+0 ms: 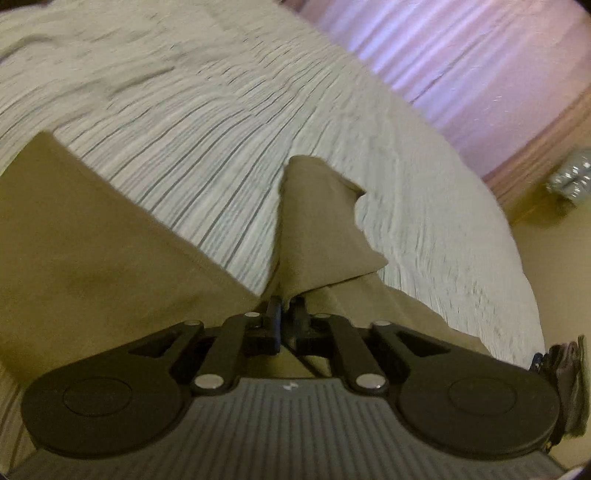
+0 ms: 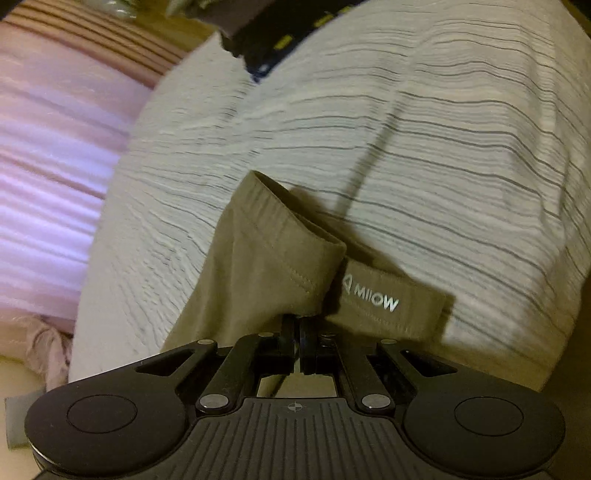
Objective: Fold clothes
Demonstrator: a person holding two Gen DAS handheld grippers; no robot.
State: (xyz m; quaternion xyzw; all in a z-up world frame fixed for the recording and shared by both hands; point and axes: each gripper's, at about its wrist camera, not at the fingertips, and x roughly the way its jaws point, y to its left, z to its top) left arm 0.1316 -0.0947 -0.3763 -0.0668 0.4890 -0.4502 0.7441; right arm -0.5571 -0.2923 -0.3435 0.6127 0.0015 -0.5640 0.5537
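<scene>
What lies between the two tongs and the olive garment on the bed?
Nothing visible does. The left tongs are shut on an edge of the olive garment, and the right tongs are shut on its hem. Only the striped bedcover lies beyond.

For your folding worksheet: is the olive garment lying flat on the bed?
No. Both grippers, left and right, pinch the garment, bunched above the bedspread.

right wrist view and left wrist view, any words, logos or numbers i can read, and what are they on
"MIIOW" with a small triangular logo before it: white print on the olive garment, on the band just beyond the right gripper.
Small white mark on the left gripper body: too small to read.
Yellow marks on the dark object at the bed's far edge: too blurred to read.
</scene>
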